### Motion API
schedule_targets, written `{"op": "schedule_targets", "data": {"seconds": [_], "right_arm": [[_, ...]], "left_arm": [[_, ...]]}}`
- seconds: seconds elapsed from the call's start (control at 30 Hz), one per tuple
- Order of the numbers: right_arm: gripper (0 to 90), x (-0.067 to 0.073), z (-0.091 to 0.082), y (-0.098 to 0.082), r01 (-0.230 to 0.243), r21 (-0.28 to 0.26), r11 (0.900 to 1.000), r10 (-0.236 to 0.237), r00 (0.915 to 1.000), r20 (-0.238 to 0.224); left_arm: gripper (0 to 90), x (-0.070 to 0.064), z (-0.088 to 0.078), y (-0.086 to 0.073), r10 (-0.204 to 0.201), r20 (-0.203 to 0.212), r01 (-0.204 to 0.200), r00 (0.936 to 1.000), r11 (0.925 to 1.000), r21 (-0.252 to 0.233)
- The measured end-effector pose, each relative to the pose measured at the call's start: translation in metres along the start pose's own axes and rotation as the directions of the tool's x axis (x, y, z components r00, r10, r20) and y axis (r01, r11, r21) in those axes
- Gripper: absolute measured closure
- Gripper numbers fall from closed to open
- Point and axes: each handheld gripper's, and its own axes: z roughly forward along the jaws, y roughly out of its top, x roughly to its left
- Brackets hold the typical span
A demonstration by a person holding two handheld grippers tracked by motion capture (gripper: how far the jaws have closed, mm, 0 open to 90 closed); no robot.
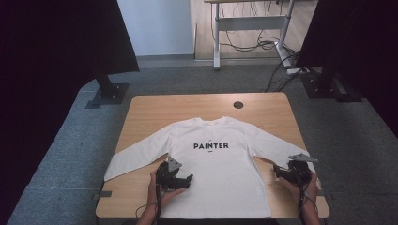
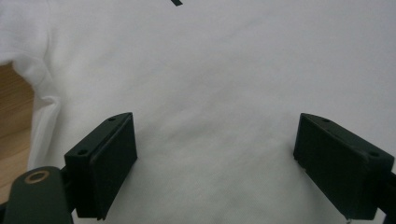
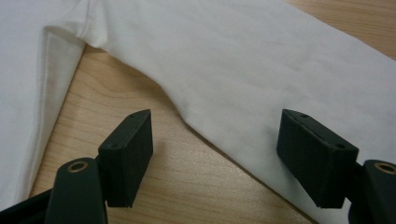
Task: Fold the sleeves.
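A white long-sleeved shirt (image 1: 220, 173) lies flat and face up on a light wooden table (image 1: 187, 105), seen from above. Its collar points away from the person, its hem reaches the near edge, and both sleeves slant outward toward the near corners. The black word "PAINTER" (image 1: 211, 146) runs across the chest.

At the left, the shirt's left-hand sleeve (image 1: 136, 157) stretches toward the table's near left corner. Just right of it, the person's left hand (image 1: 162, 190) holds the left gripper (image 1: 187, 179) over the lower left part of the shirt's body. In the left gripper view, its two black jaws stand wide apart above plain white cloth (image 2: 210, 116), gripping nothing; whether they touch the fabric cannot be told. The armpit seam and a strip of bare wood (image 2: 14, 116) show at that view's left edge.

At the far right, the right hand (image 1: 305, 187) holds the right gripper (image 1: 281, 174) at the lower edge of the other sleeve (image 1: 277, 150), near its cuff. In the right gripper view, its jaws are also spread wide and hold nothing. One jaw hangs over bare wood (image 3: 140, 93), the other over the sleeve (image 3: 261, 79), so the sleeve's edge runs between them.
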Motion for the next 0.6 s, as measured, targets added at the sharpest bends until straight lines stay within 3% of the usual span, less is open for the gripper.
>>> {"op": "schedule_targets", "data": {"seconds": [0.6], "right_arm": [[27.0, 0.017, -0.002, -0.004, 0.015, -0.001, 1.0, -0.015, 0.9998, -0.009]], "left_arm": [[12.6, 0.0, 0.0, 0.0, -0.002, -0.001, 0.002, 1.0, 1.0, -0.001]]}}
